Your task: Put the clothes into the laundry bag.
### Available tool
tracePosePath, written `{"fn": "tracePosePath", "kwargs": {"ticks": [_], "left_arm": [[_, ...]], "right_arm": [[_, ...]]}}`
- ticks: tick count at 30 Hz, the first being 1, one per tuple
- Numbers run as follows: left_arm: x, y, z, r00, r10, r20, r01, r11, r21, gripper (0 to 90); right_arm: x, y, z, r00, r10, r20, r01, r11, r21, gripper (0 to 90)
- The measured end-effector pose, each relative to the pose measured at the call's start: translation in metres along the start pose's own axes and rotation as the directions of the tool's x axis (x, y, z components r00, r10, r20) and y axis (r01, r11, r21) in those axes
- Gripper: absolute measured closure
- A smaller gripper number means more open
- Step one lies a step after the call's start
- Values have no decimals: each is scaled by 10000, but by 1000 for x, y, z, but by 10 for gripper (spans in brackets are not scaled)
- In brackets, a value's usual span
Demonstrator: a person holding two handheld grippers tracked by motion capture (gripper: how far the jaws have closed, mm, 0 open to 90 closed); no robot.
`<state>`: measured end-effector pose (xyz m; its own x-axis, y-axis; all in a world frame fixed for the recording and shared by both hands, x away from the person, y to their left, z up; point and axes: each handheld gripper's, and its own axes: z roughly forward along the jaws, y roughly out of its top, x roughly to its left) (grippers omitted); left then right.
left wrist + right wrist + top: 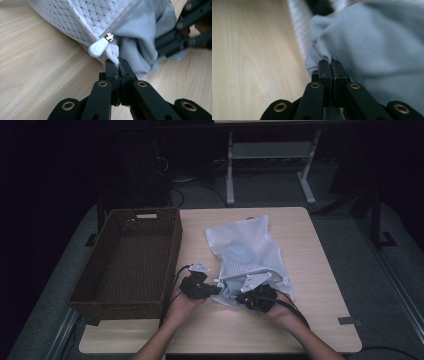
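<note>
White mesh laundry bag (245,251) lies flat at the table's (320,285) centre, its near end bunched between the two grippers. Pale grey cloth (140,32) comes out of the bag mouth at that near end.

Left gripper (119,65): jaws pressed together, pinching a fold of the mesh edge right below the white zipper pull (98,47). The metal slider just beyond the pull is half tucked into the fabric. Zipper track runs off the top of the left gripper view.

Right gripper (331,65): jaws pressed together on a small pucker of the grey cloth. No earlier look, so just the clamp. Cloth past the pinch is blurred; mesh behind it is a smear.

In the high view both grippers sit close together at the bag's near edge, left (199,285), right (257,297); jaw tips are too small and dark to read there. Hands cover the gripper bodies.

Wicker basket (127,262) sits left, long side just beside the bag, hanging off the table's left edge. Bare wood shows right of the bag and along the near edge. Floor beyond is dark.
</note>
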<state>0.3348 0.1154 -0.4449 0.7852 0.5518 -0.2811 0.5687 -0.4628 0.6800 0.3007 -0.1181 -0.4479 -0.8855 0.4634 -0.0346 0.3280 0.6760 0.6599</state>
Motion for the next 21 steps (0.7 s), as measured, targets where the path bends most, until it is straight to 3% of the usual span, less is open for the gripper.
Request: {"fn": "tracePosePath", "kwargs": {"ticks": [9,21], "left_arm": [[-3,1,2,9998,150,123,-152,9997,214,882],[-7,1,7,9986,308,428,-330,9981,511,883]], "right_arm": [[-18,7,-1,9946,807,646,-781,9961,-419,881],[-42,17,9,9748,1705,1437,-1644,9850,-532,880]]}}
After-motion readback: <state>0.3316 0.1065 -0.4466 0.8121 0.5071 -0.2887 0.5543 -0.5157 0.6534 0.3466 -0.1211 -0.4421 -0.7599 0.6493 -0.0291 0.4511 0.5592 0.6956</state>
